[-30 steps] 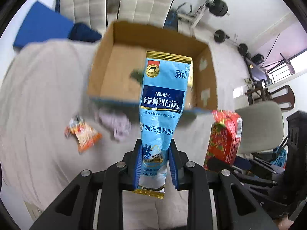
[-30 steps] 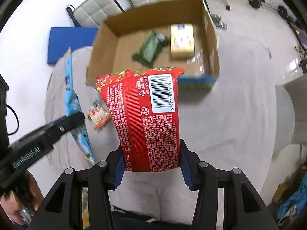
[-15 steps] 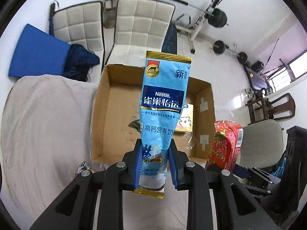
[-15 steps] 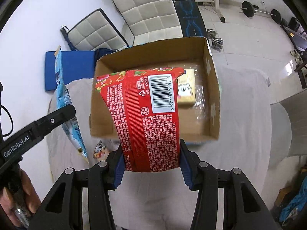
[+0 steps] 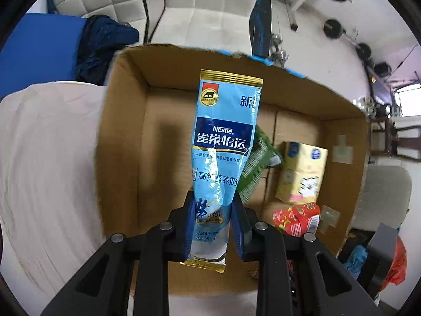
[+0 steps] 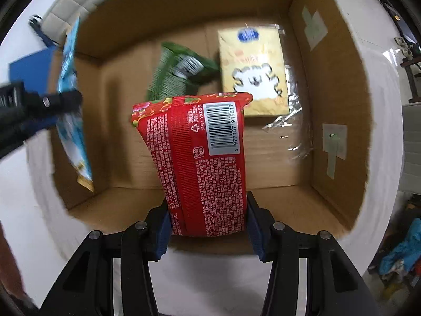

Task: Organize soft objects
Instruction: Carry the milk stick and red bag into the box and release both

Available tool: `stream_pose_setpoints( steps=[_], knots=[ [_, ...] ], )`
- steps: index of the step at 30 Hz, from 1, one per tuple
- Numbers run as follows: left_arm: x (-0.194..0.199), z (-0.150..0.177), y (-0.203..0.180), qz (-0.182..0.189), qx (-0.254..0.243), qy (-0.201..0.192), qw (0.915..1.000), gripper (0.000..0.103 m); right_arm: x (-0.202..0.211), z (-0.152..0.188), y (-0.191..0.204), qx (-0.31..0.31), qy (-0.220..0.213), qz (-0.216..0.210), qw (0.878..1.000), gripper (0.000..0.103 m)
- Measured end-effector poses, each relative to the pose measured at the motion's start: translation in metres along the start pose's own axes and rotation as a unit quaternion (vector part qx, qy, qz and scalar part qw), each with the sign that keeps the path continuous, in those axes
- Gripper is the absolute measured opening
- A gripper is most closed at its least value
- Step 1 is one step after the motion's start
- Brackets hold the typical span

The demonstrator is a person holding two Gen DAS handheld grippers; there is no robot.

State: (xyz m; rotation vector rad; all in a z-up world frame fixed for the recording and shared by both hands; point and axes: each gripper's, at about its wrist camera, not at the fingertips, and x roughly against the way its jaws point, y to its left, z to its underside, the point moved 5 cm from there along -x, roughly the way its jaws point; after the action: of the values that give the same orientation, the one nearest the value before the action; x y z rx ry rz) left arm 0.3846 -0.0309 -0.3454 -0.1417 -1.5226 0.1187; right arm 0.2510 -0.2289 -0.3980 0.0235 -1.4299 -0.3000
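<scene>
Over the cardboard box [image 6: 339, 121], both packets are now carried in from the desk side.
Left tool [image 5: 213, 218] is clamped on the blue milk-powder sachet [image 5: 223, 142], right tool [image 6: 208, 223] on the red packet [image 6: 200, 168]; beyond, a green pouch [image 6: 176, 73] and yellow pack [image 6: 252, 71] lie inside, so release is judged next.

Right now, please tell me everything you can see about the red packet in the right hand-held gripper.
The red packet is a soft, glossy plastic pouch with flowers along its top seal, dense white print and a white barcode label. It stands upright, squeezed at its lower end between the blue pads of the right hand-held gripper, over the open cardboard box. Only the pads visibly touch it.
</scene>
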Motion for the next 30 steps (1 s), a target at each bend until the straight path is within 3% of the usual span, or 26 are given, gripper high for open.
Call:
stream_pose_setpoints(
  steps=[12, 19, 22, 24, 28, 30],
  knots=[
    [-0.052, -0.031, 0.003, -0.023, -0.001, 0.053, 0.9983, 0.023, -0.046, -0.013, -0.037, -0.011, 0.043, 0.066, 0.997, 0.052],
    [-0.055, -0.027, 0.005, -0.025, 0.006, 0.083, 0.9962, 0.026, -0.047, -0.014, -0.04, -0.006, 0.056, 0.059, 0.997, 0.054],
    [-0.043, -0.025, 0.006, -0.019, 0.01, 0.075, 0.997, 0.029, -0.033, -0.021, -0.034, -0.005, 0.052, 0.047, 0.998, 0.054],
    [-0.032, -0.023, 0.004, -0.023, 0.006, 0.067, 0.9975, 0.034, -0.025, -0.02, -0.03, -0.002, 0.047, 0.041, 0.998, 0.061],
    [-0.013, -0.014, 0.0, -0.026, -0.003, 0.048, 0.9985, 0.035, -0.005, -0.02, -0.026, 0.003, 0.029, 0.034, 0.999, 0.064],
    [-0.003, -0.011, -0.002, -0.029, -0.01, 0.032, 0.999, 0.036, 0.006, -0.019, -0.025, 0.007, 0.015, 0.034, 0.999, 0.081]
  ],
)
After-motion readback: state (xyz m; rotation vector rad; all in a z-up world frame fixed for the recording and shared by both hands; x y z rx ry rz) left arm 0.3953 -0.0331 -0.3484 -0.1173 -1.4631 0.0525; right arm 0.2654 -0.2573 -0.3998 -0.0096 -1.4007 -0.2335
